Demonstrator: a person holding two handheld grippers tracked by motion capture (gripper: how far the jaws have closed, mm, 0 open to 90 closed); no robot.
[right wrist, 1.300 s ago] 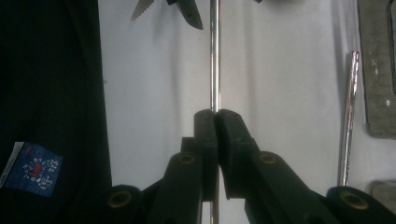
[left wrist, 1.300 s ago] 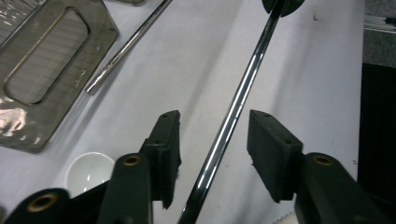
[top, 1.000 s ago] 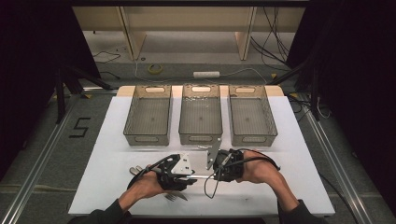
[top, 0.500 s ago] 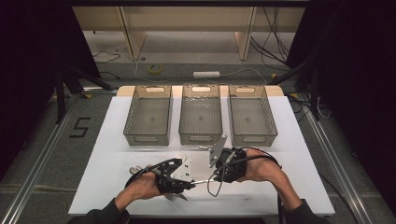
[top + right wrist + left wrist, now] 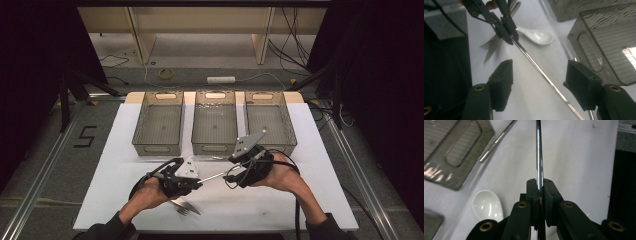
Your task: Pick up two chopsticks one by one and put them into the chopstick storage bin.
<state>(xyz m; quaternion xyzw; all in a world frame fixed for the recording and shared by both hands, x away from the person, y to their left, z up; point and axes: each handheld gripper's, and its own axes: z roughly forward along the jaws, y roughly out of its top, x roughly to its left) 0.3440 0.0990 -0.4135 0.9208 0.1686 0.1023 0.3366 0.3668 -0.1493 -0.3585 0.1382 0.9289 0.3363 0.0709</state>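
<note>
white table (image 5: 320, 200), left hand-held gripper (image 5: 541, 192) clamping metal rod (image 5: 539, 150), right hand-held gripper (image 5: 539, 87) just opened around it

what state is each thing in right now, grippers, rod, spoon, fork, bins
left gripper: shut on the metal rod
metal rod: held at one end, passing between the right jaws untouched
right gripper: open, jaws just opened
white spoon: lying bowl up
fork: lying flat
three bins: upright, look empty
</note>
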